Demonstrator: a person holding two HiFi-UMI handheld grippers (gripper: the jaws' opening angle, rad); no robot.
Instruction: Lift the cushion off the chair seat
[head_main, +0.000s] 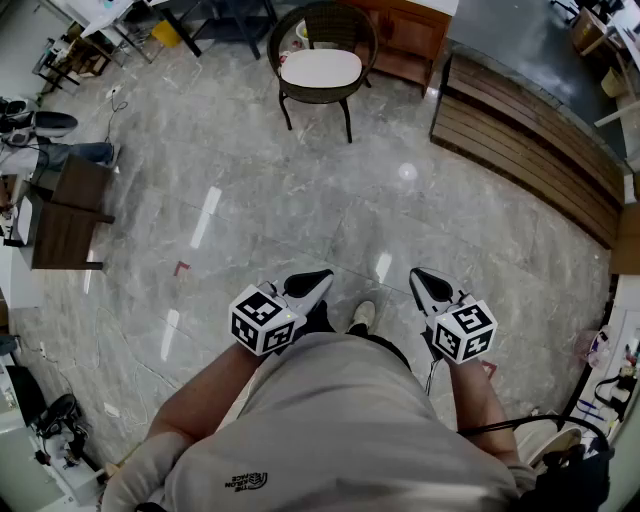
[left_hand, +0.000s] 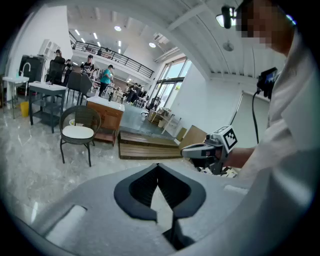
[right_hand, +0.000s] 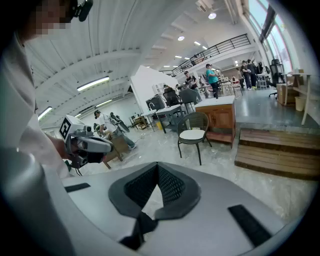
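A dark wicker chair (head_main: 322, 30) stands far off on the grey marble floor, with a white cushion (head_main: 321, 68) lying flat on its seat. The left gripper view shows the chair (left_hand: 80, 116) and cushion (left_hand: 77, 132) small at left. In the right gripper view the chair (right_hand: 194, 122) and cushion (right_hand: 192, 134) sit just right of centre. My left gripper (head_main: 322, 276) and right gripper (head_main: 417, 273) are held side by side close to the person's body, several steps short of the chair. Both are shut with fingertips touching and nothing between them: left (left_hand: 158, 166), right (right_hand: 158, 165).
A low wooden platform (head_main: 530, 150) runs along the right of the chair, and a wooden cabinet (head_main: 405, 35) stands behind it. A dark side table (head_main: 65, 210) is at the left wall. People and desks fill the far background. The person's shoe (head_main: 364, 315) shows between the grippers.
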